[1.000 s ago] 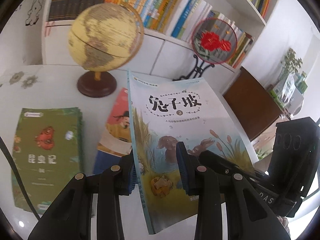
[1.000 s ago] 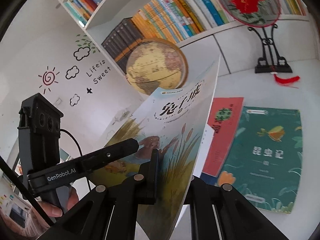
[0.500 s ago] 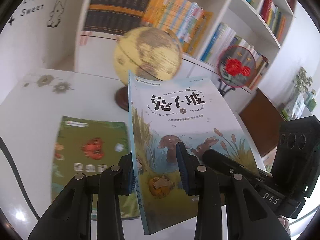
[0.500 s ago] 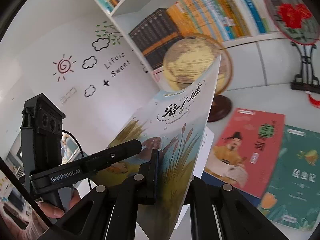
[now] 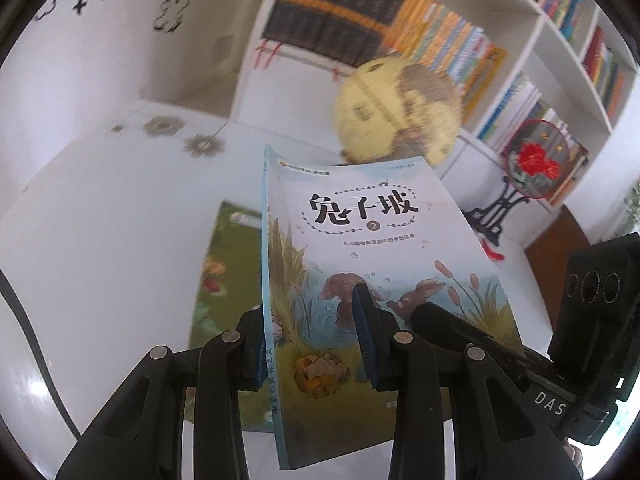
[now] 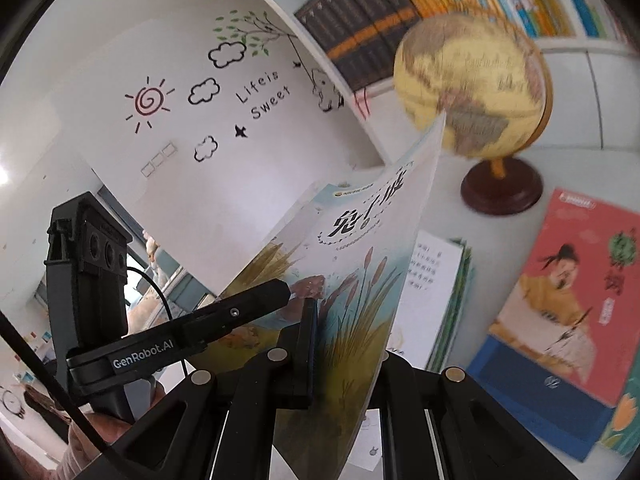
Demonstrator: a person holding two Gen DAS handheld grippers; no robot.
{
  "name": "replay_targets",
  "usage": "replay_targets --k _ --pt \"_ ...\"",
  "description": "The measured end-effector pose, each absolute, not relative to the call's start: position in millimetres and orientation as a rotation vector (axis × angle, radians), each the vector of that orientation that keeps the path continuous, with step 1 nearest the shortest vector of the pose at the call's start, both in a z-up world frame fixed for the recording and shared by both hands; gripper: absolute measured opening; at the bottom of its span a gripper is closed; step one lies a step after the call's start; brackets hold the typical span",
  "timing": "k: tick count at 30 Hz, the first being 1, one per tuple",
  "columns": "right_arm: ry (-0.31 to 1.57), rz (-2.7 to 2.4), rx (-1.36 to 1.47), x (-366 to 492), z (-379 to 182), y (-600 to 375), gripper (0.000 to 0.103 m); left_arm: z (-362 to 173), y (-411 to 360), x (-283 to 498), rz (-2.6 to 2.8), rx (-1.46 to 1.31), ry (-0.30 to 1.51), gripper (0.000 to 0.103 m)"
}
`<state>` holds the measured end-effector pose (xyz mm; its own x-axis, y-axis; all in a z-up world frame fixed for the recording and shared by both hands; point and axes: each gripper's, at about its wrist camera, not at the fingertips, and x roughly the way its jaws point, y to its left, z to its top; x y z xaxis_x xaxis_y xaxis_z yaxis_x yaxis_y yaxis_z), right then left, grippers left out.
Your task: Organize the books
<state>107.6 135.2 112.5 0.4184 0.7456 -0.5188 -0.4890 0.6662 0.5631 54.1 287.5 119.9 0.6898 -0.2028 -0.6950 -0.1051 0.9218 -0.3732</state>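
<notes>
Both pairs of fingers were clamped on the same book: the left gripper (image 5: 312,336) pinched the pale blue picture book (image 5: 360,248) near its spine, one blue pad (image 5: 365,336) on the front cover and the other behind the spine edge, while the right gripper (image 6: 344,344) had its fingers pressed nearly together on the thin right edge of that same book (image 6: 360,280), one pad (image 6: 310,344) flat on the cover and the far one hidden behind the page. Held between the two, the book stood tilted in the air above the white table (image 5: 100,240), its cover with rabbits and reeds facing up and toward the cameras.

Below it on the table lay a green book (image 5: 224,280), partly hidden behind the held one in the left view. In the right view a red book (image 6: 568,300) with a seated figure lay flat to the right, and another book with white printed pages (image 6: 436,280) lay just behind the held one. A yellow globe (image 5: 400,112) on a dark round base stood at the far side of the table, in front of the white bookshelf (image 5: 536,40) packed with upright books. A round fan with a red flower (image 5: 536,160) stood on a black stand to the right of the globe.
</notes>
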Motion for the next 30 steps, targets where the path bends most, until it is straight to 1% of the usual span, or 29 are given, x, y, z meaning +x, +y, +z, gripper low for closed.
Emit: replay_targets --k 8,9,10,11,13,14,15,16,18,21,27,30 --pt "0.952 0.775 0.416 121 72 160 0.009 79 311 59 0.020 -0.441 0.887 0.031" --pt "0.962 0.770 0.426 122 71 161 0.009 76 314 59 0.028 -0.448 0.899 0.035" --pt "0.968 0.765 0.428 122 69 163 0.009 74 317 59 0.050 -0.456 0.917 0.042" --pt "0.974 0.757 0.417 121 68 166 0.011 71 320 60 0.080 -0.458 0.936 0.043" --pt "0.995 0.735 0.403 123 65 170 0.017 68 325 60 0.097 -0.467 0.960 0.045" --pt "1.027 0.717 0.397 126 64 174 0.030 66 327 60 0.103 -0.476 0.972 0.048" --pt "1.061 0.689 0.392 129 61 176 0.052 65 329 60 0.113 -0.487 0.986 0.057" --pt "1.070 0.670 0.393 130 60 177 0.059 64 330 59 0.124 -0.494 0.993 0.066" --pt "1.061 0.651 0.425 129 62 171 0.063 67 330 57 0.126 -0.485 0.982 0.071" --pt "1.107 0.631 0.464 134 62 162 0.066 73 326 56 0.146 -0.466 0.976 0.079" --pt "1.114 0.553 0.404 133 68 129 0.066 88 315 63 0.146 -0.509 0.953 0.080" --pt "1.077 0.514 0.396 128 73 93 0.066 96 296 72 0.113 -0.502 0.941 0.080"
